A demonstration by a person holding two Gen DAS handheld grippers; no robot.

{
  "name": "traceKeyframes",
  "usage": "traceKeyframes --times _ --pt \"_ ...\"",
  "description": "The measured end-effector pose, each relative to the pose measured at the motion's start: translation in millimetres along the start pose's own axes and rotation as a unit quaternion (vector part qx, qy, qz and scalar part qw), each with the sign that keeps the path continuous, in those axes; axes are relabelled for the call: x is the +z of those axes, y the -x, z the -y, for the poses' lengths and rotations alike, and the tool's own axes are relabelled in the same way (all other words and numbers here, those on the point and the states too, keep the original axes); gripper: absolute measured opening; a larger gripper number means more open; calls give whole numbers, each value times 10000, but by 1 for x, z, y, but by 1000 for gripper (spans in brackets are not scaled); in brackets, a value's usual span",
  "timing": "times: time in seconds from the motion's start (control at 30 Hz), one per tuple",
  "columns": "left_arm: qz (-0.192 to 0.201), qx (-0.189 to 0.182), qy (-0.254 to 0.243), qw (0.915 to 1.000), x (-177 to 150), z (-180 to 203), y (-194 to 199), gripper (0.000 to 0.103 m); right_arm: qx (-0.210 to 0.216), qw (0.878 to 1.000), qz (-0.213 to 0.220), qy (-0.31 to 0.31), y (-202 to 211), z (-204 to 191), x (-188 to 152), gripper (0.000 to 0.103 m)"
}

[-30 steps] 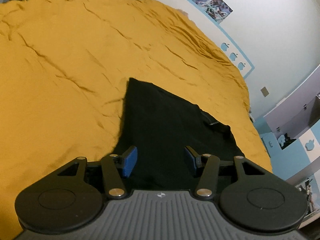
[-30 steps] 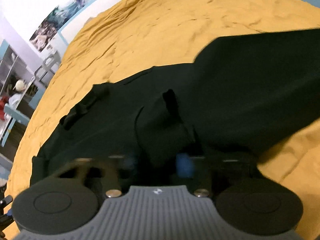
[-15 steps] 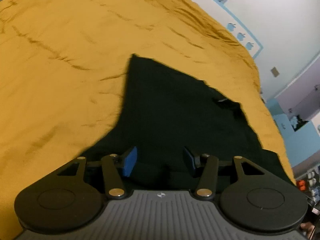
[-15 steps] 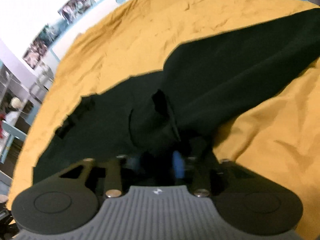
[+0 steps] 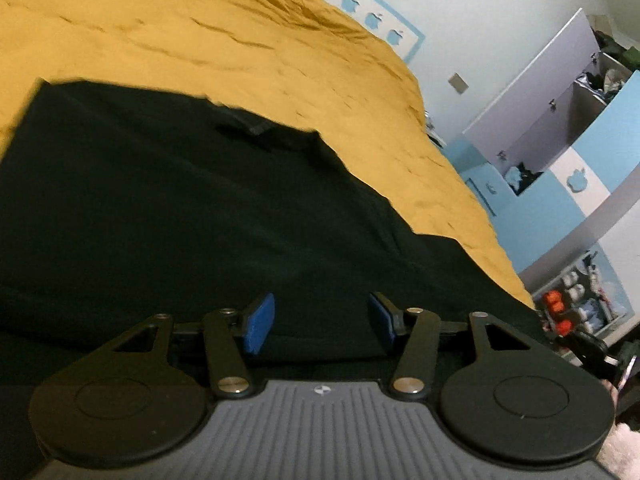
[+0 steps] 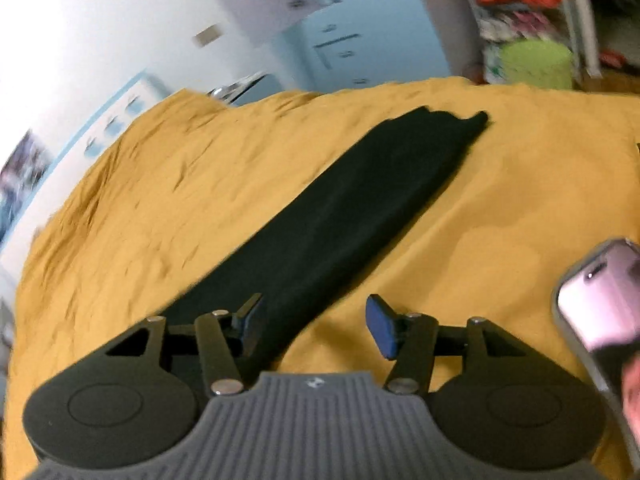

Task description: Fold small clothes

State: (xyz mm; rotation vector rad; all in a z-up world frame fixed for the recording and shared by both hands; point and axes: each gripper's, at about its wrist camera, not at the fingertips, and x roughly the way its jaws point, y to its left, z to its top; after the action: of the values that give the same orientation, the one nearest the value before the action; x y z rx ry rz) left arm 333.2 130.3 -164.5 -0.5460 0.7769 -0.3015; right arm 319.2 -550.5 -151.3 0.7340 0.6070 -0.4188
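On bed: garment [image 6: 360,208] lies flat, folded narrow
Right gripper [image 6: 312,320]: I just opened it, cloth dropped, empty
Left gripper [image 5: 320,320]: open, empty
Next: cross-fold, I judge

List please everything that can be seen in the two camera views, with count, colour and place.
garment: one, black, folded into a long strip, flat on the bedspread.
bedspread: one, mustard yellow, wrinkled, covers the whole bed.
apple stickers: three, light blue, in a row on the white wall beyond the bed.
cabinet: one, blue and white, against the wall right of the bed.
round tub: one, lime green, beside the shelves past the bed.
phone: one, pale purple, right edge of the right wrist view.
left gripper: one, black with blue pads, open above the garment.
right gripper: one, black with blue pads, jaws just opened, holding nothing.
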Motion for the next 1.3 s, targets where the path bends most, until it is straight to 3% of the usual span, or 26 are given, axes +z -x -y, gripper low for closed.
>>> traceKeyframes --times 0.27,0.57,0.63,0.67,0.7,0.83,1.03,1.17,1.3 --pt "-251 -326 -310 9987 -9 36 -41 62 -395 9838 417 -1696 -46 49 52 53" --pt "-471 -283 -220 9982 -25 37 -58 62 -507 9725 1041 -2020 -82 73 84 53" --pt "-525 -268 -227 9980 -26 38 -62 62 -447 9719 1089 -2038 -85 74 88 45" --pt "-523 -261 -231 9980 -26 39 -63 62 -451 9733 1069 -1980 -87 77 90 26" --pt "-501 -272 -228 9981 -26 40 -63 62 -480 9758 1025 -1871 -87 78 91 14" --pt "-386 -351 -158 9985 -23 41 -54 62 -470 9798 1106 -1596 -76 75 95 10" --pt "-55 -420 -82 9991 -14 39 -19 62 -1 9858 1295 -1069 -31 34 101 9" --pt "137 -334 -24 9993 -10 27 14 62 646 9870 1384 -497 14 -25 101 9" --pt "323 -172 227 9991 -9 1 48 62 1412 9808 1340 77 60 -101 82 9"
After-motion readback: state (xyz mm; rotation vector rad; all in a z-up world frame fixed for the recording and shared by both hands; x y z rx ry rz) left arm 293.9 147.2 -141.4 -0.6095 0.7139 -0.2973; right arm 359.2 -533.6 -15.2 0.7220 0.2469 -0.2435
